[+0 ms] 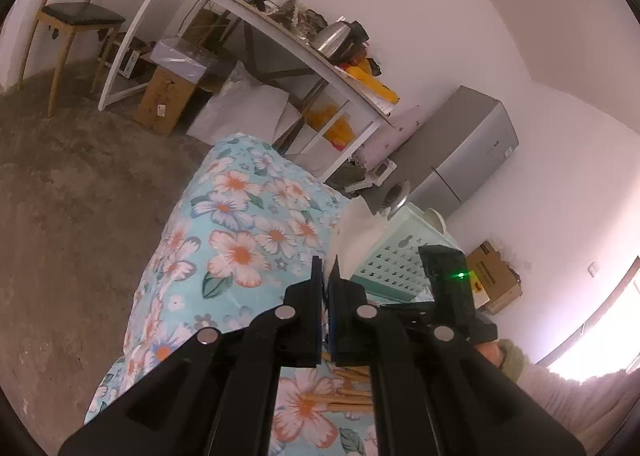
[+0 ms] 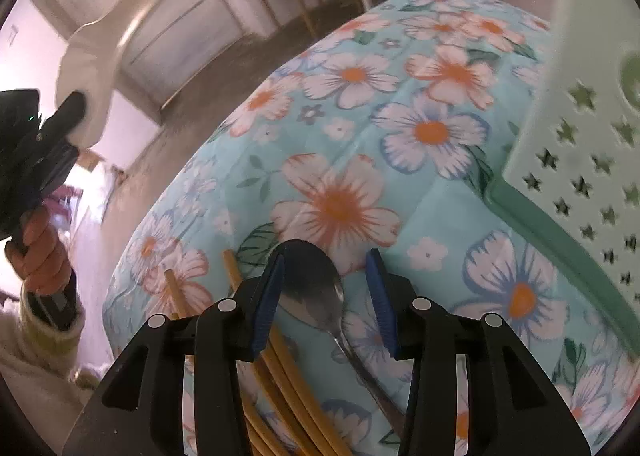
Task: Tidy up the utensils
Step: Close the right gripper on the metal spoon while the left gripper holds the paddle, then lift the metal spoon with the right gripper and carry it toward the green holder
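The right gripper [image 2: 325,288] hangs with its jaws apart around the bowl of a metal spoon [image 2: 316,288] lying on the floral cloth [image 2: 400,127], bamboo chopsticks [image 2: 280,372] just left of it. Closing carelessly could pinch a chopstick too. The left gripper [image 1: 326,280] is clamped on a white ladle [image 2: 96,67], left of the pale green basket [image 2: 580,127].

Both wrist views look close over the floral cloth [image 1: 240,215], sharing the basket [image 2: 580,135].

A lived-in home room: a floral tablecloth [image 1: 240,223], a far cluttered desk [image 1: 280,27], a wooden chair [image 1: 76,15], a grey fridge [image 1: 460,151].
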